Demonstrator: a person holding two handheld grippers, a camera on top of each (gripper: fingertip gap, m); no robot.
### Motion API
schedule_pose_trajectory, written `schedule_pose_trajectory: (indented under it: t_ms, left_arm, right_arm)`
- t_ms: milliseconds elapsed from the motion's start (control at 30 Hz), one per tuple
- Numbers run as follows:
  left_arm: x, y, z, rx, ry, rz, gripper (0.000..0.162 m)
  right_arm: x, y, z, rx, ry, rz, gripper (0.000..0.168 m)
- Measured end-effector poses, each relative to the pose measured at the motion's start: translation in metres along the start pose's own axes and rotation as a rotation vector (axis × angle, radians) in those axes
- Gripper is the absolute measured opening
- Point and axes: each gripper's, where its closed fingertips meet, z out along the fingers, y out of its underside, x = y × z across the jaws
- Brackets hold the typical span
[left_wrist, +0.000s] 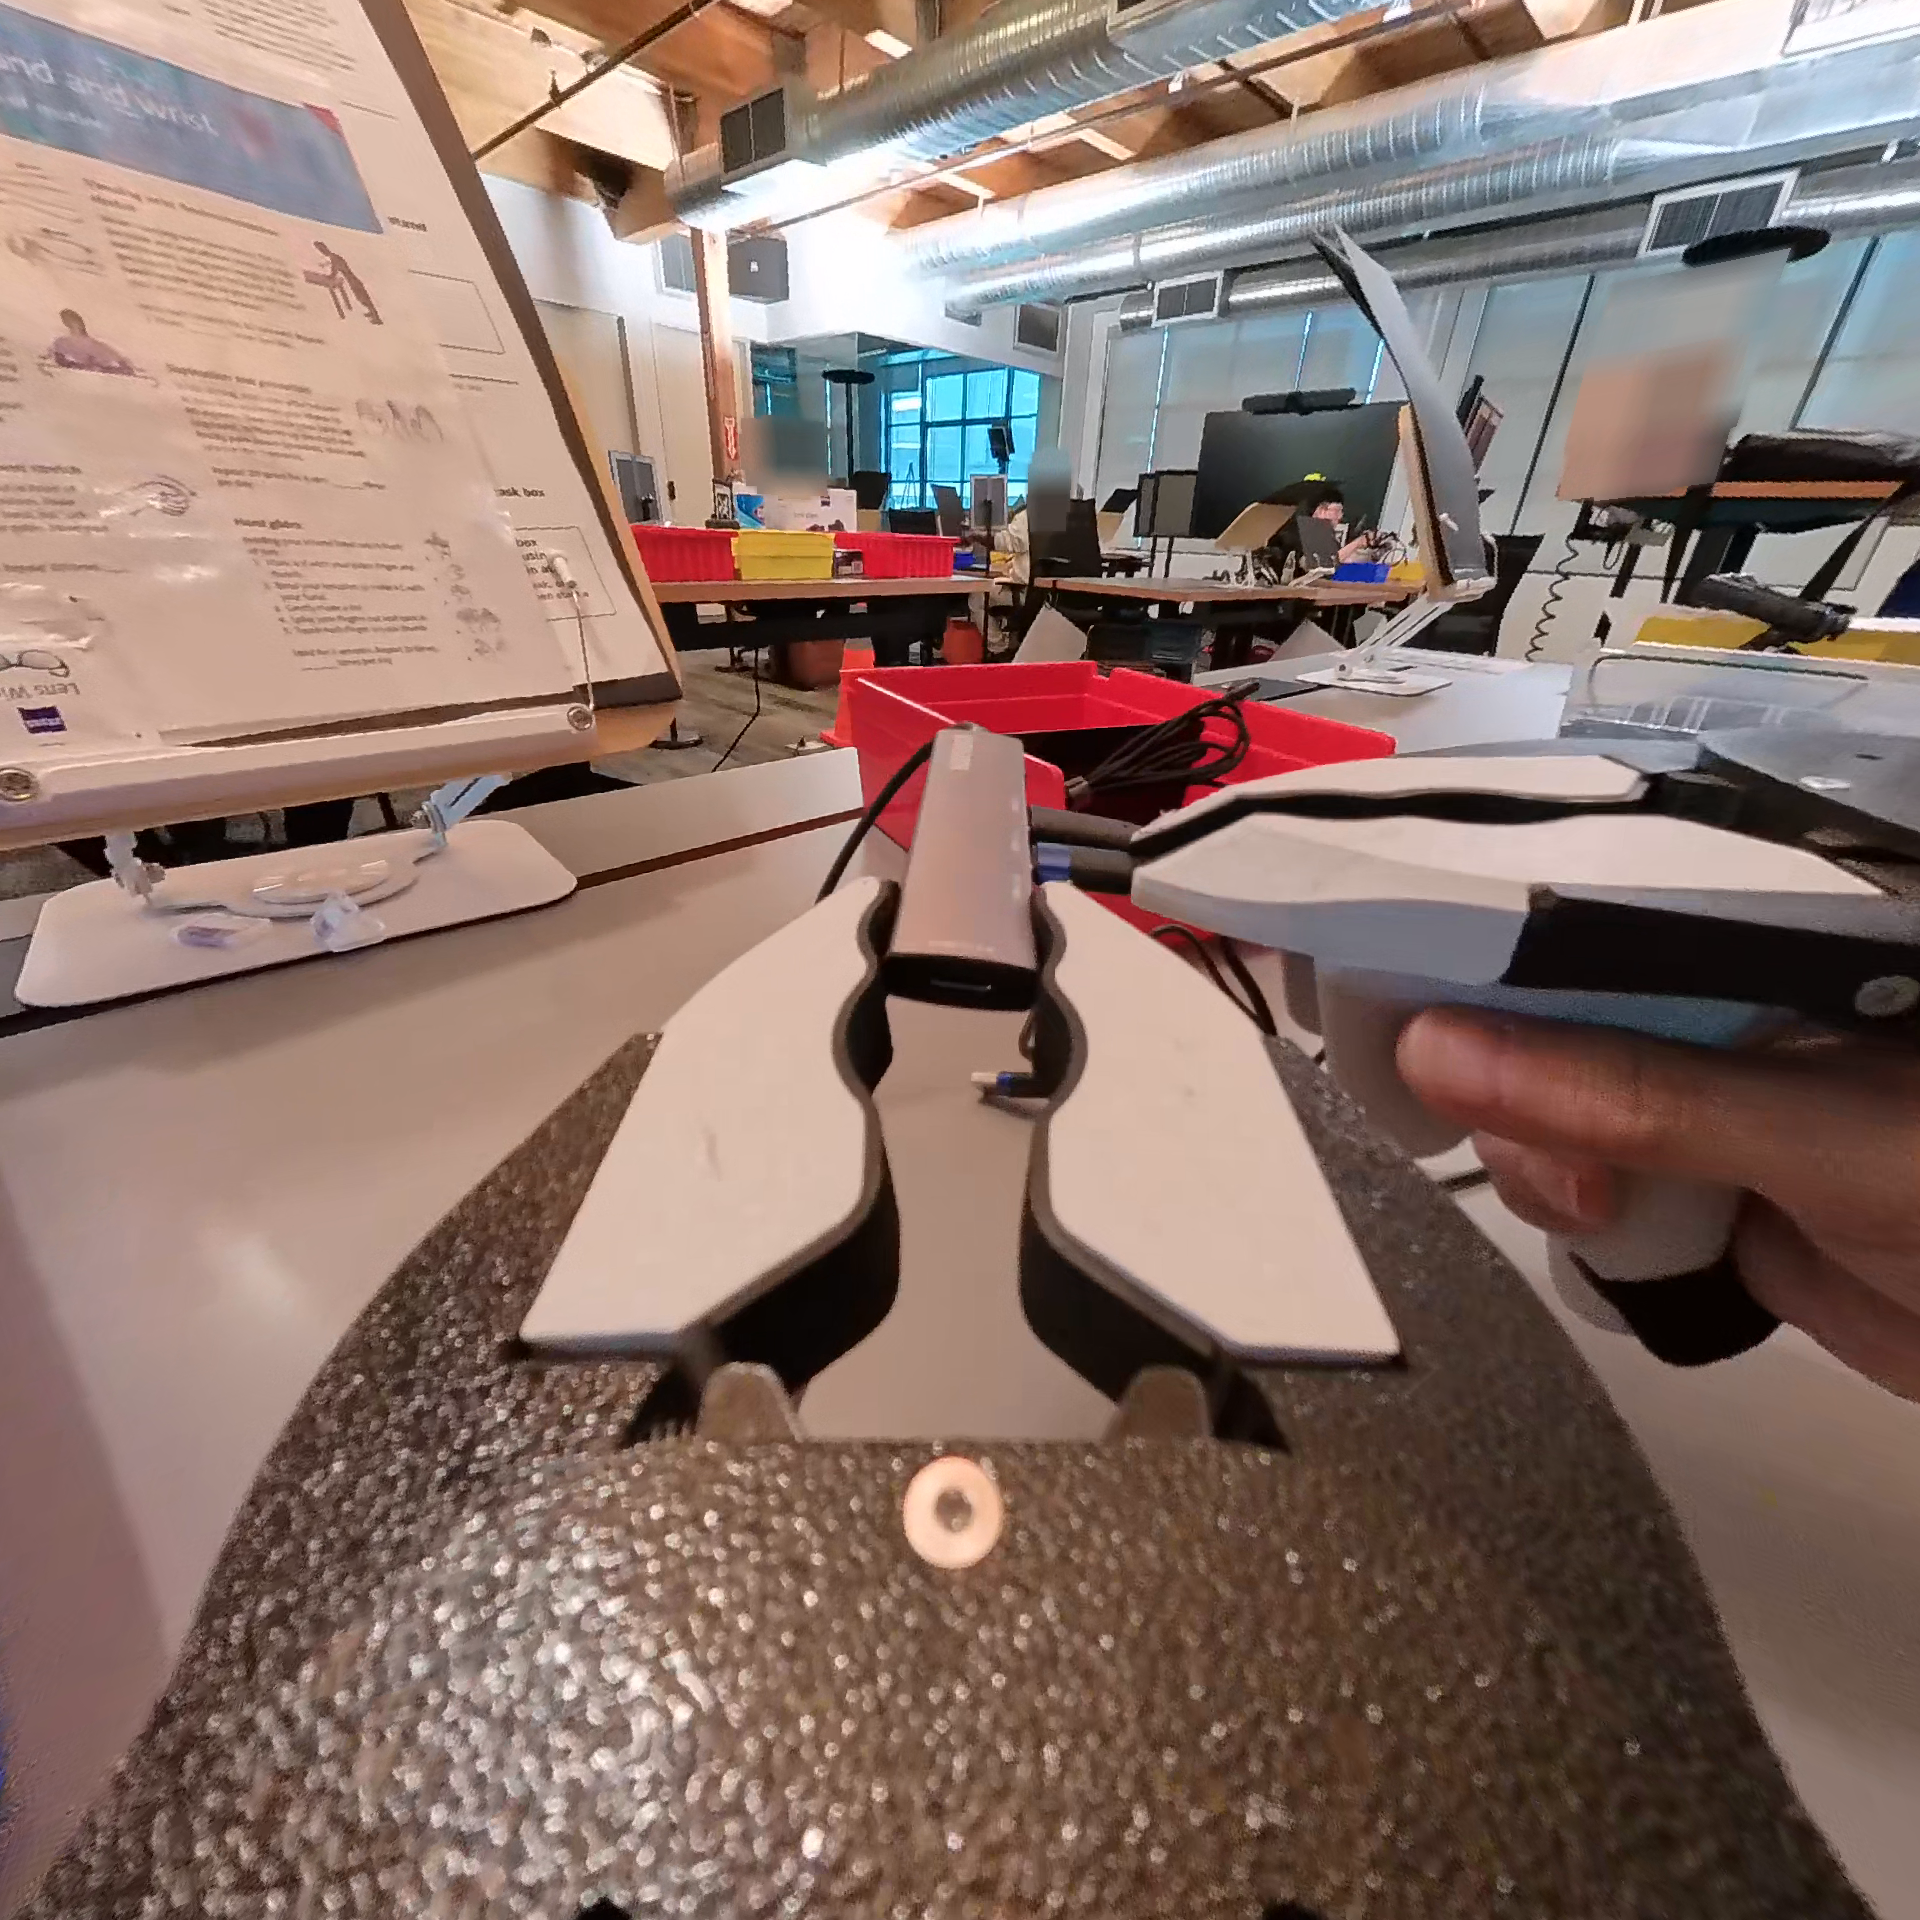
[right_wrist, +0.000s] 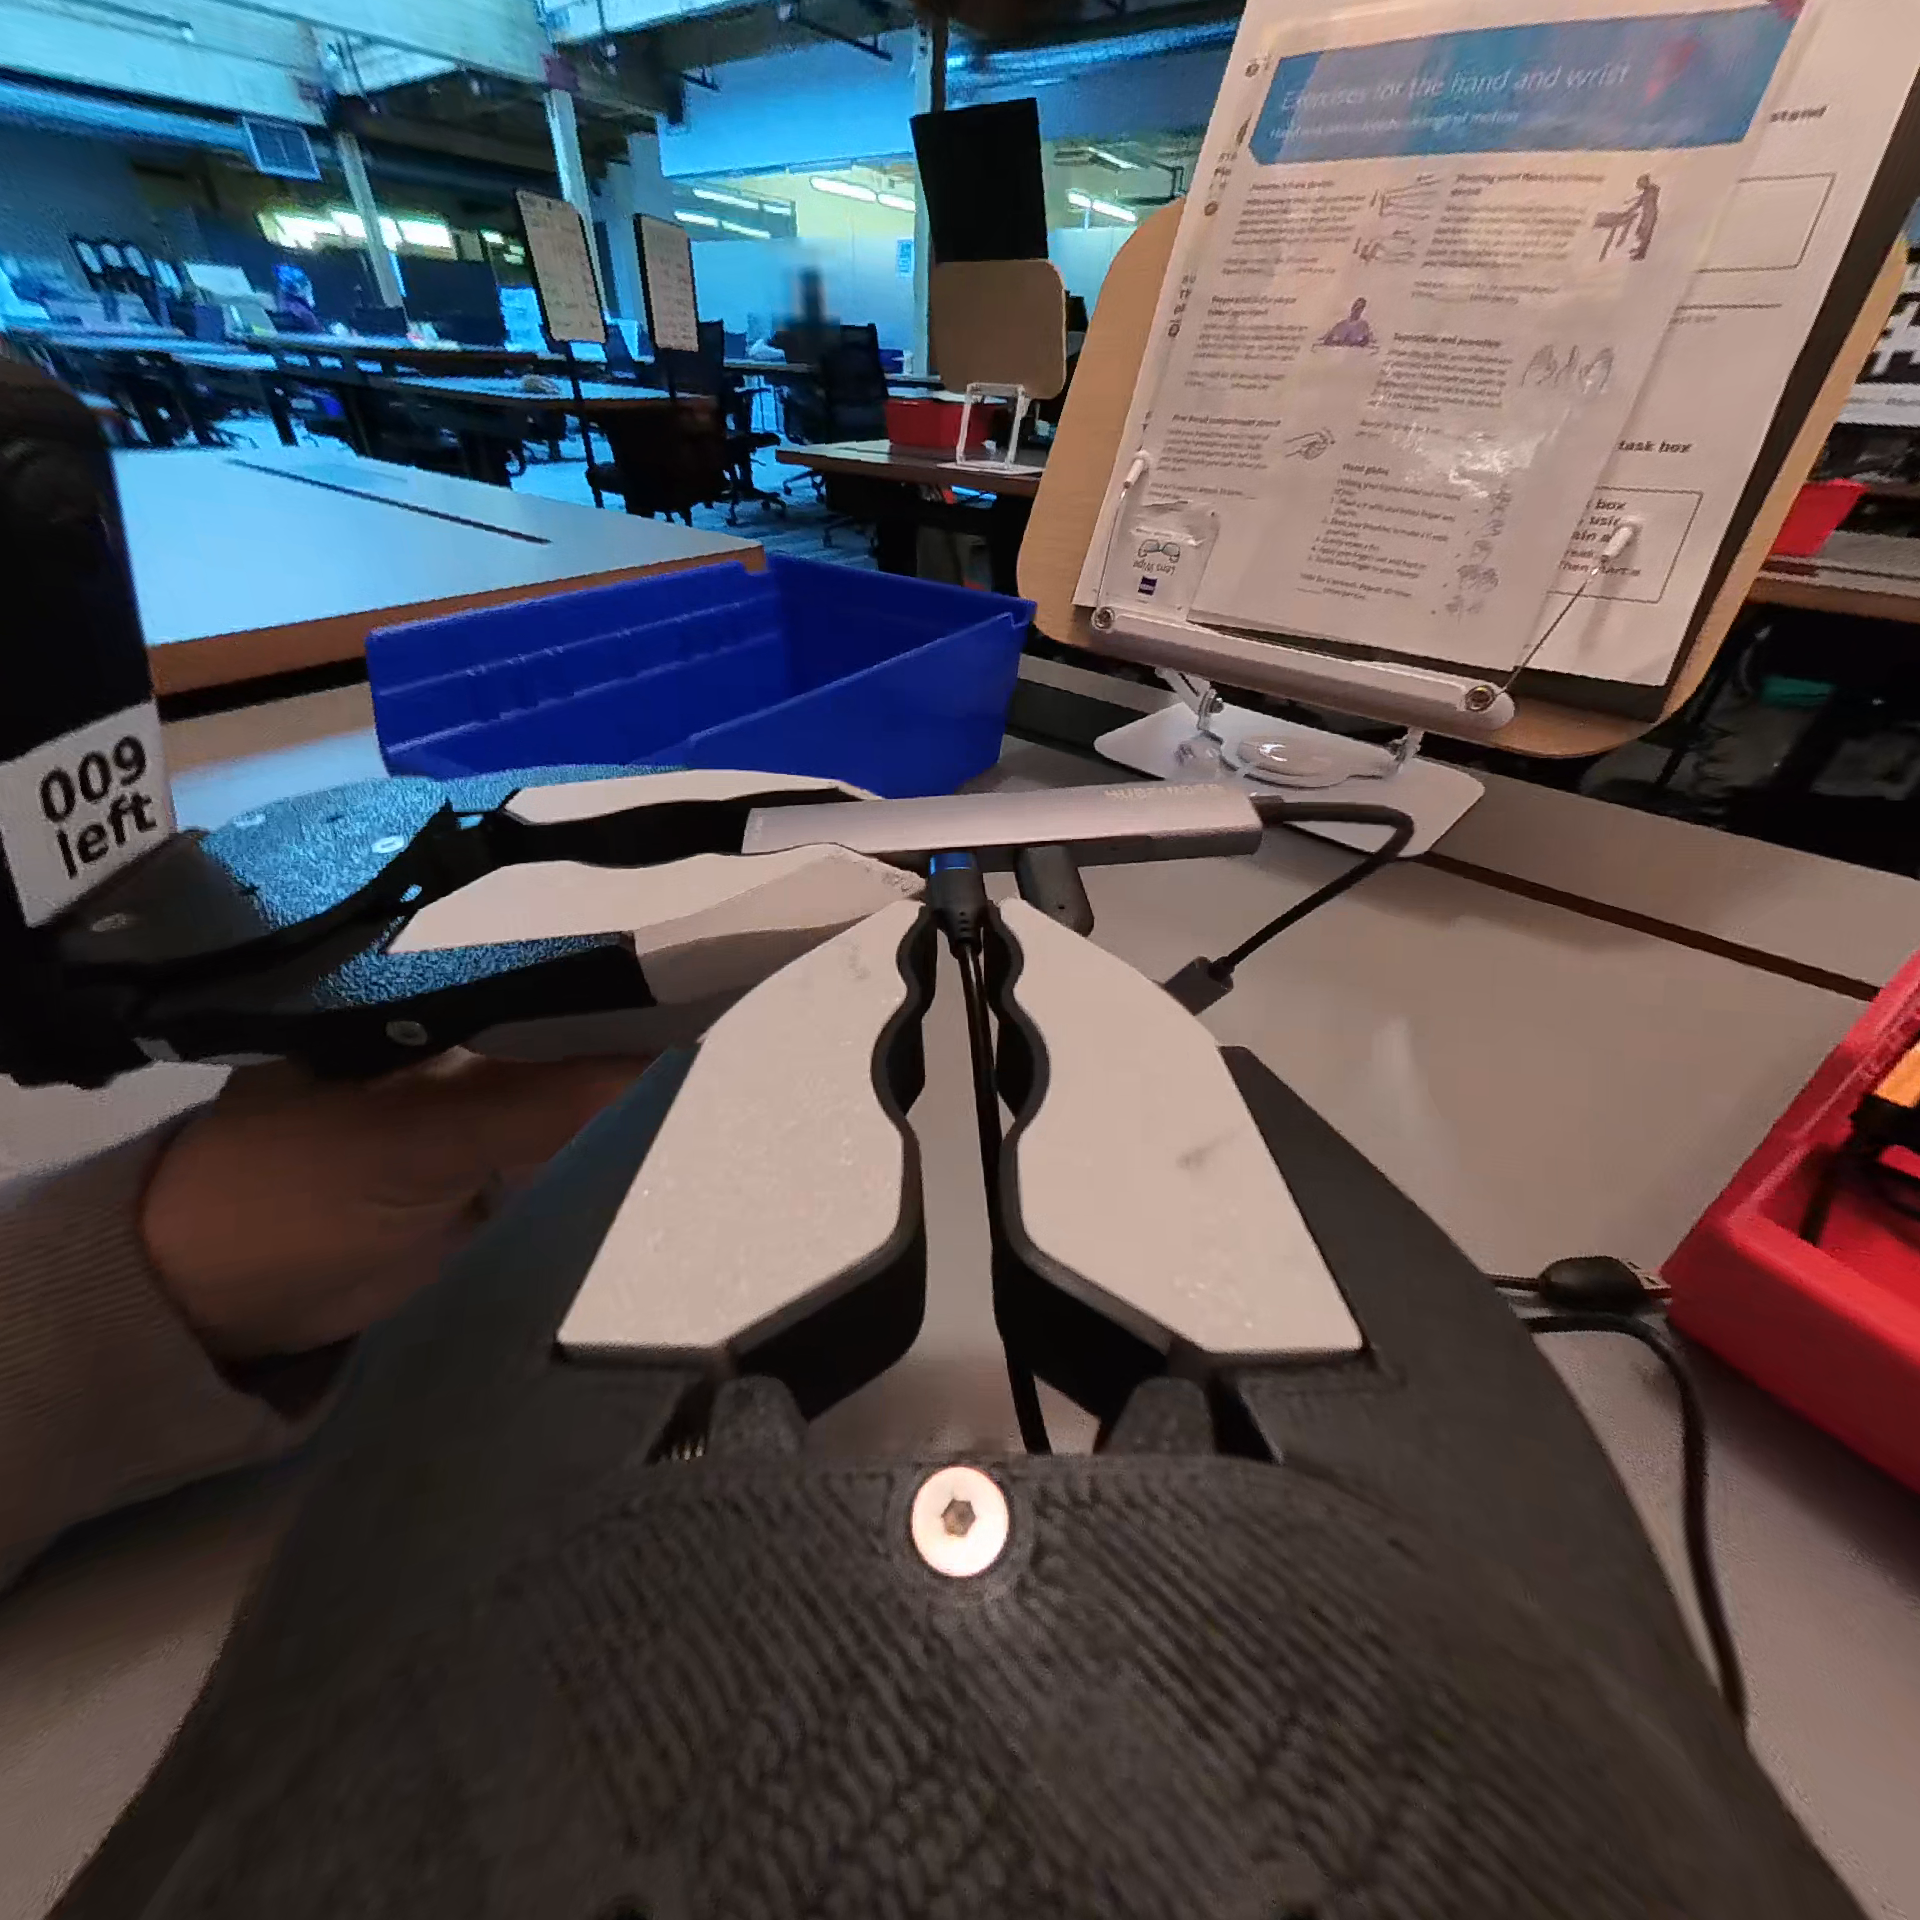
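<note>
A slim grey hub (left_wrist: 961, 862) with a black lead is held level above the grey table (left_wrist: 312, 1091). My left gripper (left_wrist: 961, 935) is shut on its near end. In the right wrist view the hub (right_wrist: 1039, 826) runs crosswise, with the left gripper (right_wrist: 831, 842) clamped on its left end. My right gripper (right_wrist: 961, 920) is shut on a black plug with a blue collar (right_wrist: 954, 878) that sits in the hub's side. A second black plug (right_wrist: 1055, 883) sits beside it. In the left wrist view the right gripper (left_wrist: 1138, 857) reaches in from the right at the plugs (left_wrist: 1081, 852).
A document stand with printed sheets (left_wrist: 260, 416) stands at the left of the table; it also shows in the right wrist view (right_wrist: 1455, 364). A red bin (left_wrist: 1091, 727) with black cables lies behind the hub. A blue bin (right_wrist: 707, 675) lies behind the left gripper. A red bin's corner (right_wrist: 1797, 1247) and loose cable (right_wrist: 1600, 1288) lie at right. The grippers are tip to tip, or close to it.
</note>
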Motion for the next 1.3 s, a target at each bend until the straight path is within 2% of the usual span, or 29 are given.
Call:
schedule_pose_trajectory:
  t_ms: [33,300,433,567,667,800,867,900,933,1000,1133,1200,1300]
  left_arm:
    - [0.0,0.0,0.0,0.005,0.001,-0.005,0.023]
    - [-0.004,0.006,-0.002,-0.003,0.003,-0.014,0.023]
    - [-0.003,0.006,-0.002,-0.017,-0.044,0.072,0.024]
    - [0.004,0.008,0.002,-0.031,-0.03,0.075,0.024]
    - [0.011,0.004,0.004,-0.033,-0.033,0.079,0.024]
    - [0.018,0.006,0.004,-0.032,-0.008,0.08,0.024]
    - [-0.01,0.0,0.0,-0.012,-0.144,0.024,0.023]
    - [-0.027,-0.002,-0.004,-0.003,-0.15,-0.01,0.024]
    - [-0.038,-0.003,-0.008,-0.006,-0.137,-0.041,0.023]
    - [-0.035,-0.009,-0.012,0.025,-0.126,-0.055,0.023]
    - [-0.007,0.003,0.001,-0.02,-0.039,0.022,0.024]
    - [-0.005,0.008,0.002,-0.03,-0.021,-0.012,0.023]
    - [-0.009,0.009,0.001,-0.024,-0.02,-0.014,0.023]
  right_arm:
    - [0.0,0.0,0.0,0.009,-0.001,0.02,0.008]
    - [-0.003,0.006,0.003,0.035,-0.008,0.093,0.007]
    - [-0.002,0.007,0.0,0.016,0.009,0.069,0.006]
    - [0.003,0.01,-0.008,-0.047,-0.002,-0.018,0.006]
    - [0.005,0.007,-0.014,-0.046,-0.066,0.087,0.006]
    - [0.006,0.009,-0.023,-0.123,-0.061,-0.041,0.006]
    - [0.013,0.011,-0.036,-0.168,-0.066,-0.056,0.006]
    - [0.024,0.011,-0.047,-0.17,-0.022,-0.065,0.006]
    - [0.034,0.006,-0.057,-0.135,0.005,-0.013,0.006]
    - [0.036,-0.016,-0.071,-0.065,-0.103,0.137,0.006]
    - [0.063,-0.084,-0.087,0.103,-0.079,0.037,0.006]
    - [0.091,-0.119,-0.098,0.218,-0.026,0.001,0.006]
    - [0.139,-0.154,-0.109,0.288,0.054,0.015,0.006]
